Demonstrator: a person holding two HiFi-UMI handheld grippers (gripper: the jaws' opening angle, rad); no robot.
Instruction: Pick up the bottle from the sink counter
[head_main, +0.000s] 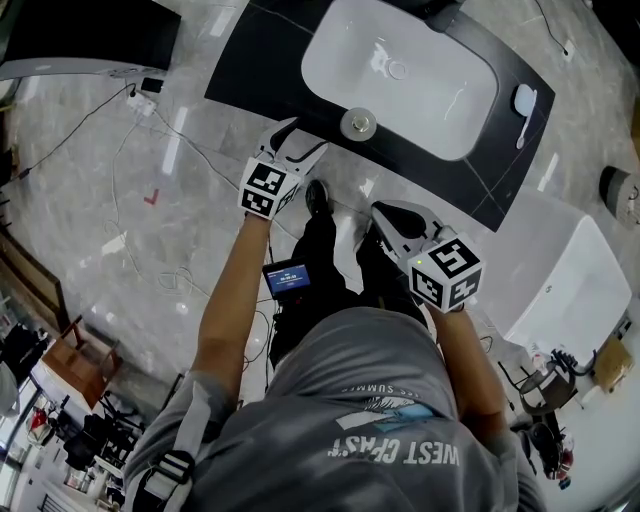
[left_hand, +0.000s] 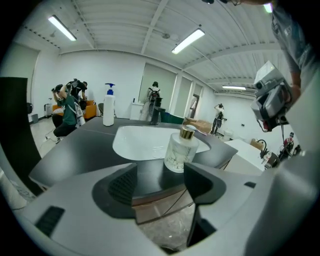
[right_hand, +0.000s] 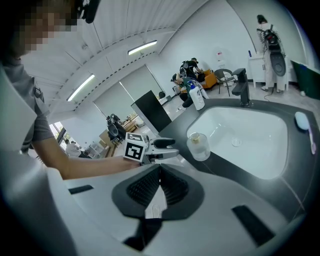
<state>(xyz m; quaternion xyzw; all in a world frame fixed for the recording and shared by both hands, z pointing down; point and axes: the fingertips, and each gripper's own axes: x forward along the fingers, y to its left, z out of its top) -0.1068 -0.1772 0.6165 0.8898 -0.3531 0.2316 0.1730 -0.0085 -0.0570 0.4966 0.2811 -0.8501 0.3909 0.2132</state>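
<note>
Room: big and bright, with a grey stone floor (head_main: 180, 170); you stand at a dark counter (head_main: 250, 75) with a white sink (head_main: 330, 40) set in it.
Bottle: the bottle (left_hand: 181, 150) is small and round with a gold cap. It stands upright on the counter, just beside the near rim of the sink.
Left gripper: your left gripper (left_hand: 160, 181) has its jaws wide apart with nothing between them. The bottle is just past the tips, a bit right of the middle and not touching.
Right gripper: your right gripper (right_hand: 160, 181) has its jaws pressed together on nothing. It hangs near your body, on the right, well apart from the bottle.
Other thing: a tall pump bottle (left_hand: 108, 105) stands at the far left of the counter, out of your way.
How it will feel: the bottle looks like frosted glass, so it is likely hard, smooth, a bit slippery and a bit heavy for its size. It could break if it falls.
Where to hold: take the fat round body at its middle, one pad on each side. Do not grab the cap; it is thin and may come off.
Next move: shift the left gripper a little right so the bottle sits in the middle, go forward, then squeeze gently.
Watch out: a bump could tip it into the sink.
</note>
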